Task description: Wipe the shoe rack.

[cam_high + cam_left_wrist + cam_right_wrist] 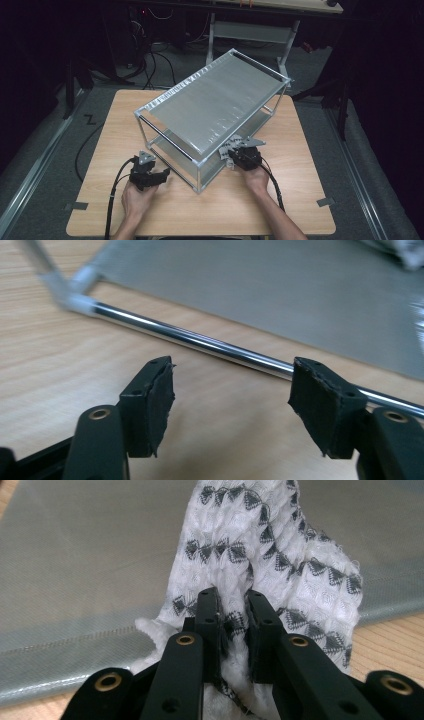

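The right gripper (232,607) pinches a white patterned cloth (260,555) against the lower shelf (75,580) of the metal rack (215,100), near the rack's front right corner; the left gripper (232,390) stands open and empty over the table (60,365), just short of the rack's front bottom rail (200,342)

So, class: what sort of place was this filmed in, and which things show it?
Probably a lab or workshop rather than a home: a bare wooden table holding a metal shelf rack, loose cables on the dark floor behind, and metal bench legs beyond.
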A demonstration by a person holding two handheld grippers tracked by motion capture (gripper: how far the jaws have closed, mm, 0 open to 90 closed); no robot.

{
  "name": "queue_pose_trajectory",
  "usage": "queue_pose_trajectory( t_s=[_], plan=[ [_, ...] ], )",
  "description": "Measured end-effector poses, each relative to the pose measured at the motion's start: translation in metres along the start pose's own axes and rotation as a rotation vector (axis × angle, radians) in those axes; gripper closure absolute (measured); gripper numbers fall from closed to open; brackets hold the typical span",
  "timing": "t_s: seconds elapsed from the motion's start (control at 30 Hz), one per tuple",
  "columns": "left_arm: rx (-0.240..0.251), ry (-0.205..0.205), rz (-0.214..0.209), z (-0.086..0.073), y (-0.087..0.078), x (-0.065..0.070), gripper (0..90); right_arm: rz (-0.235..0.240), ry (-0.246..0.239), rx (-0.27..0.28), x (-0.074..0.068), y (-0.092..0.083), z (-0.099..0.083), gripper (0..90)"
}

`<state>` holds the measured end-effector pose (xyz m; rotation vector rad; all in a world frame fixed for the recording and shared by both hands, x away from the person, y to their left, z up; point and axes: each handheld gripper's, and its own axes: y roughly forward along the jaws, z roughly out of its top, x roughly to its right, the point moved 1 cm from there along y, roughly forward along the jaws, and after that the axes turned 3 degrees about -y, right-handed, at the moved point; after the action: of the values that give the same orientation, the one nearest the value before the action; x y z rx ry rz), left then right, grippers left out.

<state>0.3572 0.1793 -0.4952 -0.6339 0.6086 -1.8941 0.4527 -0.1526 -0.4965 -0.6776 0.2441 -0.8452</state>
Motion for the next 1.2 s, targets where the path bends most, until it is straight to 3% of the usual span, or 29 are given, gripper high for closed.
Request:
queue_pose_trajectory(
  t_s=[0.1, 0.23, 0.4, 0.57, 0.7, 0.83, 0.93, 1.2],
  plan=[
    [0.01, 0.023, -0.04, -0.005, -0.006, 0.016, 31.9, -0.003, 0.0, 0.004, 0.0, 0.002, 0.0, 79.2],
    [0.006, 0.075, -0.052, -0.014, -0.007, 0.039, 30.5, -0.001, 0.01, 0.008, 0.001, 0.004, -0.001, 79.1],
    [0.012, 0.087, -0.082, -0.018, -0.008, 0.053, 29.7, -0.001, 0.009, 0.006, 0.001, 0.003, -0.001, 79.1],
    [0.021, 0.1, -0.077, -0.022, -0.011, 0.061, 29.4, -0.011, 0.008, 0.006, 0.001, 0.004, 0.0, 79.0],
    [0.04, 0.086, -0.095, -0.022, -0.012, 0.064, 29.4, -0.024, 0.007, 0.001, 0.002, 0.005, 0.001, 79.0],
    [0.077, 0.114, -0.1, -0.021, -0.018, 0.073, 29.4, -0.036, -0.009, -0.019, 0.003, 0.006, 0.004, 79.0],
    [0.094, 0.107, -0.119, -0.02, -0.022, 0.077, 29.4, -0.037, -0.01, -0.021, 0.004, 0.006, 0.005, 79.0],
    [0.11, 0.152, -0.135, -0.016, -0.025, 0.091, 29.5, -0.04, -0.007, -0.024, 0.004, 0.007, 0.005, 79.0]
  ],
)
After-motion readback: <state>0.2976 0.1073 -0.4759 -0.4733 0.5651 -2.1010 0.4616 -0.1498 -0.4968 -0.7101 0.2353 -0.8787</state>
